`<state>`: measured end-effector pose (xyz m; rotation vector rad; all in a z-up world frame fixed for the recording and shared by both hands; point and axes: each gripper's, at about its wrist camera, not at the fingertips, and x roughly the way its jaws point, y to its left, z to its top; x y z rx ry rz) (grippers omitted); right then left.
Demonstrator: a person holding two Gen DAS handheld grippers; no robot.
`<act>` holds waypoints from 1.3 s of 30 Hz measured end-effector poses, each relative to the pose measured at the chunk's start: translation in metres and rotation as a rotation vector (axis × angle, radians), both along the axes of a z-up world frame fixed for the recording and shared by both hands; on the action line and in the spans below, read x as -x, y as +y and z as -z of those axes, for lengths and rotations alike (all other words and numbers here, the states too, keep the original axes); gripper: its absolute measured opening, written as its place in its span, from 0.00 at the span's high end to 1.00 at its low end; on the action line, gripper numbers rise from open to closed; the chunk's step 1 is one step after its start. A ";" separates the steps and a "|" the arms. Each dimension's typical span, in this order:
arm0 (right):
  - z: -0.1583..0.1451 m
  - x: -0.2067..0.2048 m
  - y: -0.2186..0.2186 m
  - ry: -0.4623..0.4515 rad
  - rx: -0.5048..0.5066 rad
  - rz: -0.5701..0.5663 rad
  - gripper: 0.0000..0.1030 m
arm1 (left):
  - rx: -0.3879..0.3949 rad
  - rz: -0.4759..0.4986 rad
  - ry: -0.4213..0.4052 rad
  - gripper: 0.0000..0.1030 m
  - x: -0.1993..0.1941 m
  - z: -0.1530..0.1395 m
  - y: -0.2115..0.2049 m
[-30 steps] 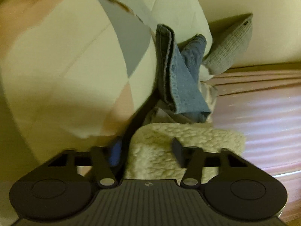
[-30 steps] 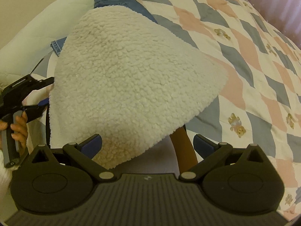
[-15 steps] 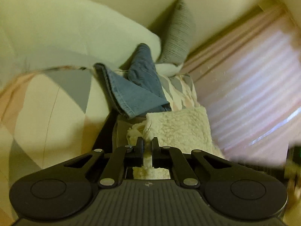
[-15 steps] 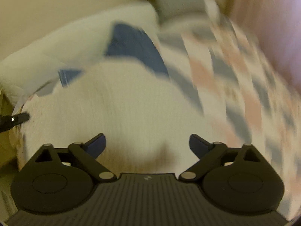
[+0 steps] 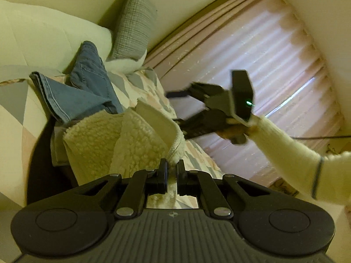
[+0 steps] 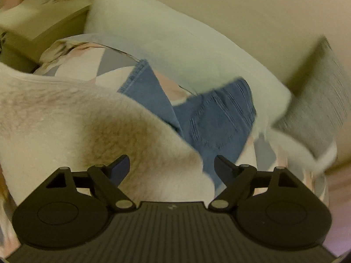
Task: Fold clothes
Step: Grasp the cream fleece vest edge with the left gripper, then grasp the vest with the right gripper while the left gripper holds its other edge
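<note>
A cream fleece garment (image 5: pixel 122 140) lies on the bed, one edge lifted. My left gripper (image 5: pixel 171 168) is shut on that edge. In the right wrist view the fleece garment (image 6: pixel 65 118) spreads below and between the fingers of my right gripper (image 6: pixel 171 167). Its jaws are closing but stand wide, and the pads do not press the cloth. From the left wrist view the right gripper (image 5: pixel 175 107) hovers over the fleece's far side, held by a hand in a cream sleeve (image 5: pixel 291 149). Blue jeans (image 5: pixel 87 87) lie beyond the fleece, also jeans (image 6: pixel 210 118).
A checked quilt (image 5: pixel 140 87) covers the bed. A white pillow (image 5: pixel 43 37) and a grey cushion (image 5: pixel 133 28) lean on the wall behind. Pink curtains (image 5: pixel 252 54) hang on the right. A pale bedside unit (image 6: pixel 33 15) stands at the upper left.
My left gripper closed on the fleece edge, rose and rolled. My right gripper swung across over the fleece toward the jeans, rolling, its jaws narrowing. The right gripper has come into the left wrist view.
</note>
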<state>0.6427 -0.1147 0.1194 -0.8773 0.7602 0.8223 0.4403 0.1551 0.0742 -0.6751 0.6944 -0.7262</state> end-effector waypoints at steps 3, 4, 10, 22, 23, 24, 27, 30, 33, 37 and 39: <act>0.006 -0.005 0.014 0.035 0.031 -0.129 0.14 | -0.007 -0.001 -0.002 0.96 0.004 -0.003 -0.003; 0.011 -0.004 0.020 0.046 0.052 -0.175 0.14 | -0.014 -0.003 -0.008 0.96 0.005 -0.004 -0.004; 0.038 0.014 0.045 0.117 0.166 -0.291 0.62 | -0.058 -0.043 -0.009 0.96 0.014 -0.010 -0.005; -0.010 0.208 -0.083 -0.032 -0.001 0.232 0.91 | -0.085 0.117 -0.030 0.96 0.053 -0.028 -0.042; -0.002 0.235 -0.092 0.016 -0.010 0.277 0.91 | -0.103 0.148 -0.015 0.96 0.061 -0.026 -0.051; 0.008 0.260 -0.097 0.064 -0.015 0.313 0.91 | -0.122 0.178 0.000 0.96 0.069 -0.023 -0.059; 0.041 0.330 -0.112 0.232 -0.042 0.437 0.91 | -0.166 0.284 0.069 0.96 0.104 -0.010 -0.088; 0.062 0.387 -0.128 0.358 -0.077 0.529 0.86 | -0.205 0.358 0.116 0.93 0.149 -0.003 -0.114; 0.064 0.430 -0.146 0.388 -0.134 0.577 0.78 | -0.223 0.376 0.148 0.89 0.189 -0.001 -0.129; 0.052 0.457 -0.173 0.350 -0.233 0.624 0.62 | -0.274 0.267 0.159 0.81 0.228 -0.003 -0.133; 0.049 0.458 -0.182 0.343 -0.268 0.654 0.62 | -0.298 0.172 0.179 0.80 0.237 -0.002 -0.131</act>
